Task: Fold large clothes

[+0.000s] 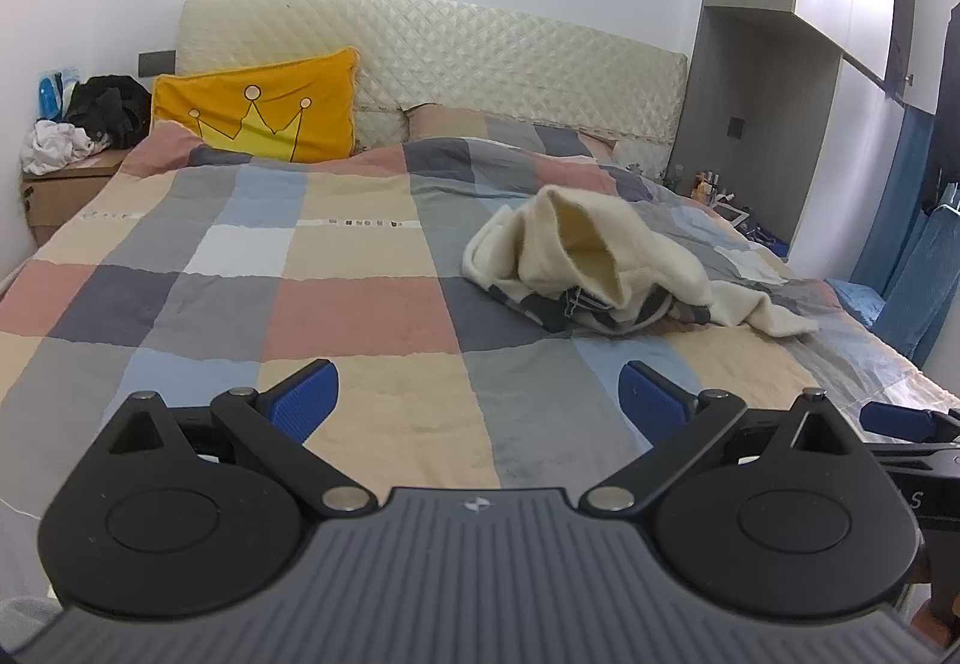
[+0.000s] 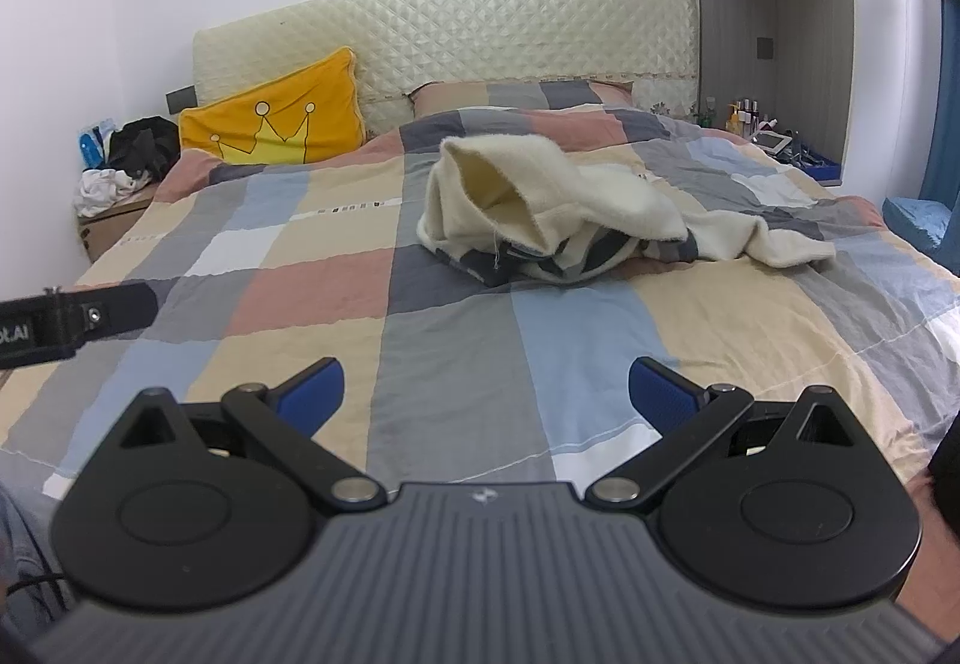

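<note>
Both the left tongs (image 1: 478,394) and right tongs (image 2: 486,391) hang spread and empty over the bed's (image 2: 456,364) near edge. The crumpled cream garment (image 2: 540,202) lies mid-bed toward the right edge, bare checked cover between.

The left tongs (image 1: 479,401) hang wide apart and empty above the checked bedspread (image 1: 360,304). A crumpled cream garment (image 1: 606,256) lies ahead to the right on the bed, well apart. A yellow crown pillow (image 1: 258,114) leans against the headboard (image 1: 450,45).

Left gripper (image 1: 479,400), right gripper (image 2: 486,397): fingers apart, empty.
</note>
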`<move>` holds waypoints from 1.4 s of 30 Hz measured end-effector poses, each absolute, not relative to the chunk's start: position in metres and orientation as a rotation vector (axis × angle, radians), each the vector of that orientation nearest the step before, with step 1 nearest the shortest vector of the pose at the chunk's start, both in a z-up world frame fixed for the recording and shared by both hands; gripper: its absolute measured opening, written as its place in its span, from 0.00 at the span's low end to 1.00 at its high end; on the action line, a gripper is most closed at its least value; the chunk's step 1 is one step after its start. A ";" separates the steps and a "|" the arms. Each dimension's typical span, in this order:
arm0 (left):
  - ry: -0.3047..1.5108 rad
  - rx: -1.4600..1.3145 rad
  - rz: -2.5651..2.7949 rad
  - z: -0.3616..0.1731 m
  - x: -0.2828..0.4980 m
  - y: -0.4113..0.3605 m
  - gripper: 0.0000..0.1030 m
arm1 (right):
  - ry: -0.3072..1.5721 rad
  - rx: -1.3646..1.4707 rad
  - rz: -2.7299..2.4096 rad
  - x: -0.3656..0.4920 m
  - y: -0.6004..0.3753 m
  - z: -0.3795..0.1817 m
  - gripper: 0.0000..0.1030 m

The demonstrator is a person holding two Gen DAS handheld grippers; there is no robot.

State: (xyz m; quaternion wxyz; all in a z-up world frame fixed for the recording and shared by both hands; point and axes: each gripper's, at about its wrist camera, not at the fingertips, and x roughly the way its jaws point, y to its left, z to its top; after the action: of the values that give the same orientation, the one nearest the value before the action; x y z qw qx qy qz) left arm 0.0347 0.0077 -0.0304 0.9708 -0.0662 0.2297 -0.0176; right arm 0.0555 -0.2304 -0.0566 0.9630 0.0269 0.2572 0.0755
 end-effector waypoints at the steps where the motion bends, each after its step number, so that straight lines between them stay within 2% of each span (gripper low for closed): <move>1: 0.466 -0.137 -0.039 -0.031 0.037 0.008 0.98 | 0.521 0.055 0.152 0.056 -0.231 -0.057 1.00; 19: 0.439 -0.118 -0.067 -0.061 0.096 0.012 0.98 | 0.445 0.094 0.058 0.093 -0.240 -0.091 1.00; 42: 0.458 -0.094 -0.057 -0.081 0.219 -0.011 0.98 | 0.378 0.200 -0.013 0.195 -0.255 -0.107 1.00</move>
State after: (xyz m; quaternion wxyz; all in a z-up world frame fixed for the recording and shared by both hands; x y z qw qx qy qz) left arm 0.2185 -0.0108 -0.0814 0.9725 -0.0466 0.2267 -0.0281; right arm 0.1948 -0.2555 -0.1070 0.9772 0.0993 0.1878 -0.0063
